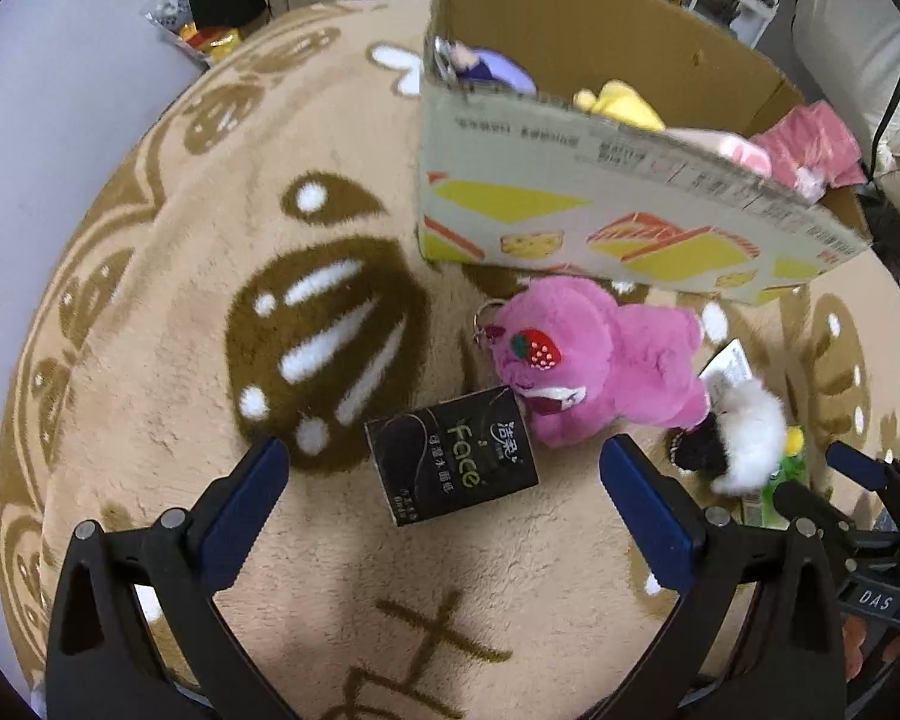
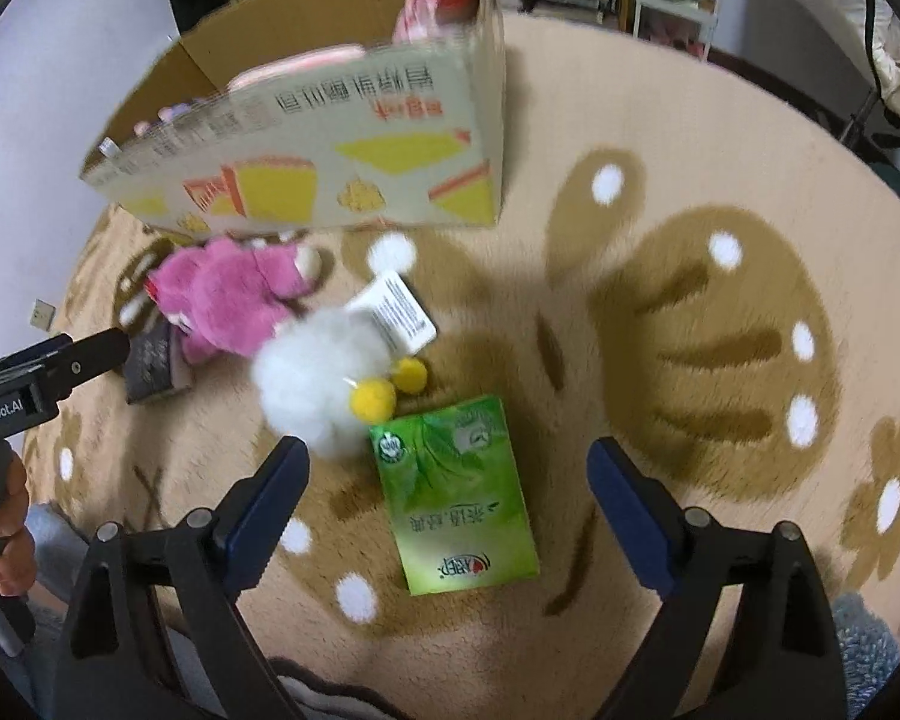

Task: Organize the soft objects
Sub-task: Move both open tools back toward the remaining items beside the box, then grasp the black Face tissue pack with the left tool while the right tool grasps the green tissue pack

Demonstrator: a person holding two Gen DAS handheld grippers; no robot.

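Observation:
A cardboard box (image 1: pixel 570 204) stands on the rug and holds yellow, pink and purple soft items; it also shows in the right wrist view (image 2: pixel 342 180). A pink plush bear (image 1: pixel 594 366) lies in front of it, seen too in the right wrist view (image 2: pixel 234 300). A black tissue pack (image 1: pixel 453 456) lies between my open left gripper's (image 1: pixel 444 462) fingers. A white fluffy duck plush (image 2: pixel 318 378) with a paper tag lies beside a green tissue pack (image 2: pixel 462 492), which sits between my open right gripper's (image 2: pixel 450 462) fingers. Both grippers are empty.
A round beige rug (image 1: pixel 180 312) with brown patterns covers the floor. A grey wall (image 1: pixel 42 120) is at the left. Shelves and a white sofa (image 1: pixel 858 30) stand behind the box. Snack bags (image 1: pixel 198 30) lie at the rug's far edge.

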